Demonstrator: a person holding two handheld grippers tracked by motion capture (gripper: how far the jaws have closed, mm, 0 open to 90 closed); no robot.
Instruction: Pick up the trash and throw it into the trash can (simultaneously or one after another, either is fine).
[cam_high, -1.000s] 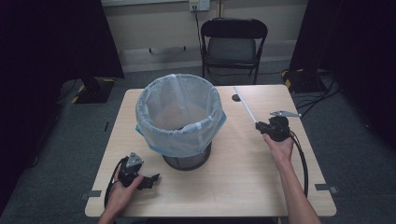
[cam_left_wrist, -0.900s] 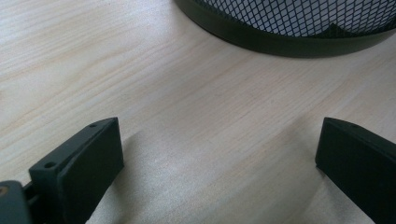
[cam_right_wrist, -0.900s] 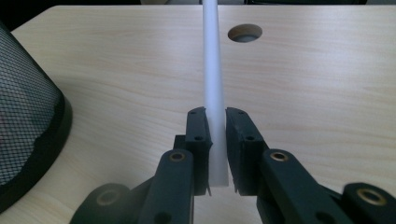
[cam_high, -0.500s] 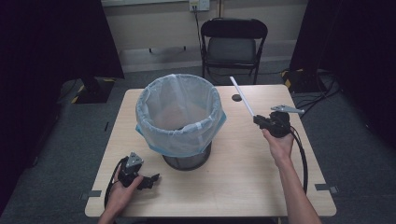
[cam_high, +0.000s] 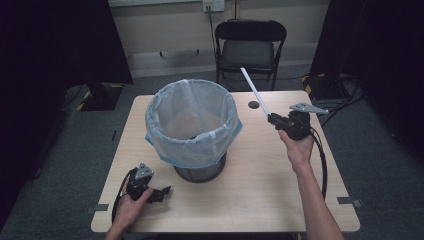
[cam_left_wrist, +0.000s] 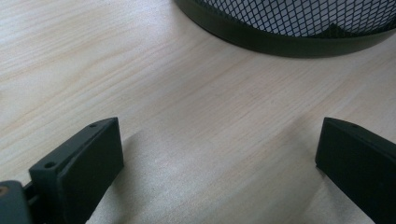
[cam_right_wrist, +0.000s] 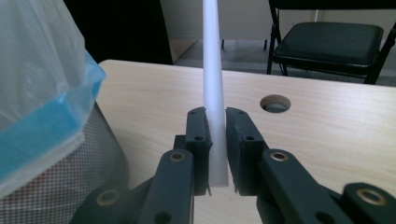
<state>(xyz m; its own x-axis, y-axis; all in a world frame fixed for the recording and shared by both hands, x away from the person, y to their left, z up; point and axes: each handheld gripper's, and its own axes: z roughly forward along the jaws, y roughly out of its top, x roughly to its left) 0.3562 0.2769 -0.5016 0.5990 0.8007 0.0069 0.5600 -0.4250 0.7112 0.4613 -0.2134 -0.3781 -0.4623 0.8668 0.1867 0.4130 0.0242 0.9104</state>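
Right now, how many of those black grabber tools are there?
2: the left gripper rests open on the table beside the bin; the right gripper holds a white tube aloft.

Open desk (cam_high: 280, 190) right of and in front of the lined mesh bin (cam_high: 192, 125); bin blocking the middle; chair (cam_high: 250, 47) beyond the far edge.

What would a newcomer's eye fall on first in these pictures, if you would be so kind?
Most likely the mesh bin in the middle of the table, lined with a clear bag edged in blue. Next, the long white tube to its right, clamped at its lower end in the right gripper and slanting up and away over the table. The left gripper rests open on the table's near left corner.
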